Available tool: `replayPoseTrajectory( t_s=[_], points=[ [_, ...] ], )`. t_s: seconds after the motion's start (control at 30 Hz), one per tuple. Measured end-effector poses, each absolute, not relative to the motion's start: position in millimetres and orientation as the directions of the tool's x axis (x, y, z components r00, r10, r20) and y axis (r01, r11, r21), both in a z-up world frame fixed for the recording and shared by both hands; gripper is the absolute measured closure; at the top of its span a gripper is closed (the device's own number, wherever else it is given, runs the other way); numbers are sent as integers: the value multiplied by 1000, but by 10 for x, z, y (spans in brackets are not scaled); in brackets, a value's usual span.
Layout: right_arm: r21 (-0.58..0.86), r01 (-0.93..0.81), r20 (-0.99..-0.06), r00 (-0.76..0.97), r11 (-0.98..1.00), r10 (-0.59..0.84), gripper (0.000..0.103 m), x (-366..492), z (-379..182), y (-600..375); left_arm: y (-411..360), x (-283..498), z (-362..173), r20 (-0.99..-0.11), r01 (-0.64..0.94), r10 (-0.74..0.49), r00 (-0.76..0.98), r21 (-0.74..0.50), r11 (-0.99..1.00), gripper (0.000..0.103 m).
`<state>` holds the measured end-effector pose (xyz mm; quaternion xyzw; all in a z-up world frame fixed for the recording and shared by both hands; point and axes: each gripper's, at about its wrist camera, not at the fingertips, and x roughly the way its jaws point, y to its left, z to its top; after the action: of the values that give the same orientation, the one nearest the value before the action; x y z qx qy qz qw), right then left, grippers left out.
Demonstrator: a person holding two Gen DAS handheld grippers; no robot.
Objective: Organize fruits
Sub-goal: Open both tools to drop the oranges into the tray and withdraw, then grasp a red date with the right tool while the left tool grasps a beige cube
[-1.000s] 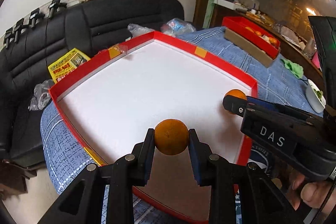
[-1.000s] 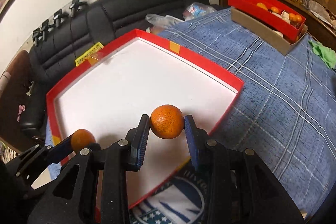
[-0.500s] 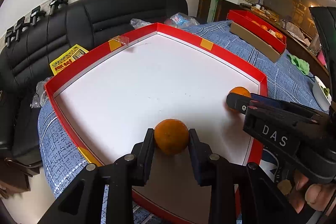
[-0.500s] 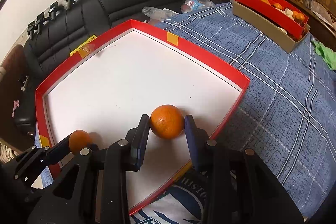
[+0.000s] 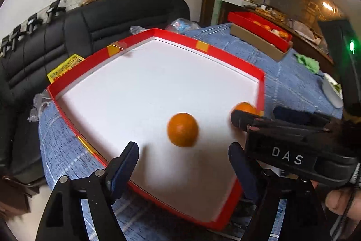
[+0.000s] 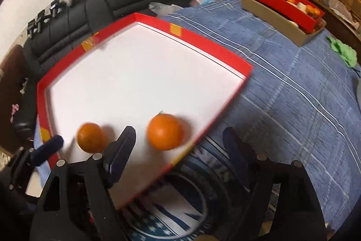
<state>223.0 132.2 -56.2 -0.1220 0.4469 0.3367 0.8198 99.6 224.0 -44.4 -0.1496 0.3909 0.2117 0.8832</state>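
Observation:
Two oranges lie on the white floor of a large red-rimmed tray (image 5: 237, 58). In the left wrist view one orange (image 5: 182, 129) rests free, just ahead of my left gripper (image 5: 182, 160), whose jaws are opening and stand wide apart, off the fruit. The second orange (image 5: 244, 108) sits by the tray's right rim, half hidden behind a right gripper finger (image 5: 241, 120). In the right wrist view that orange (image 6: 164, 131) lies between the opening jaws of my right gripper (image 6: 178, 146), untouched. The first orange (image 6: 91, 137) lies to its left.
A blue checked cloth (image 6: 293, 94) covers the table. At the far right a smaller red tray (image 6: 282, 1) with several oranges sits on a cardboard box. A green rag (image 6: 343, 50) lies nearby. A black sofa (image 5: 90, 22) stands behind, with a yellow packet (image 5: 65, 67) on it.
Both grippers held an orange above the tray, lowered them to the white floor, then spread their jaws. Both oranges now lie loose in the tray.

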Motion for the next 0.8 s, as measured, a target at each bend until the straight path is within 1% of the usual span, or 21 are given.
replayPoseTrajectory(
  t_s=[0.1,0.2,0.3,0.37,0.47,0.6,0.7,0.73,0.77,0.8],
  points=[
    [138,-641,-816,358,755,453,22,2250,-565,1110,2173,967,-398,-749,-482,251,613,-103,870,23],
    [132,-631,-807,379,764,452,22,2224,-492,952,2080,870,-332,-736,-473,258,626,-95,876,23],
    [162,-637,-762,405,754,505,22,2128,-286,660,1979,679,-216,-705,-461,267,657,-95,883,23],
    [162,-631,-735,436,759,520,22,2023,-149,390,1850,527,-155,-683,-410,219,697,-129,903,23],
    [165,-599,-696,492,783,523,22,1829,12,-142,1541,361,-148,-663,-319,163,731,-121,940,23],
    [167,-532,-677,550,830,488,22,1493,34,-791,1151,274,-258,-685,-215,70,725,-128,968,23],
    [123,-487,-689,585,865,428,23,1278,-92,-1121,844,291,-402,-718,-139,18,696,-110,984,23],
    [103,-470,-700,592,876,400,26,1222,-163,-1202,773,301,-443,-726,-124,12,687,-101,987,23],
    [89,-463,-711,590,882,381,30,1185,-229,-1249,710,308,-475,-732,-110,6,682,-95,989,25],
    [80,-461,-725,582,884,369,39,1156,-291,-1266,652,315,-498,-737,-101,2,676,-89,991,25]
  ],
)
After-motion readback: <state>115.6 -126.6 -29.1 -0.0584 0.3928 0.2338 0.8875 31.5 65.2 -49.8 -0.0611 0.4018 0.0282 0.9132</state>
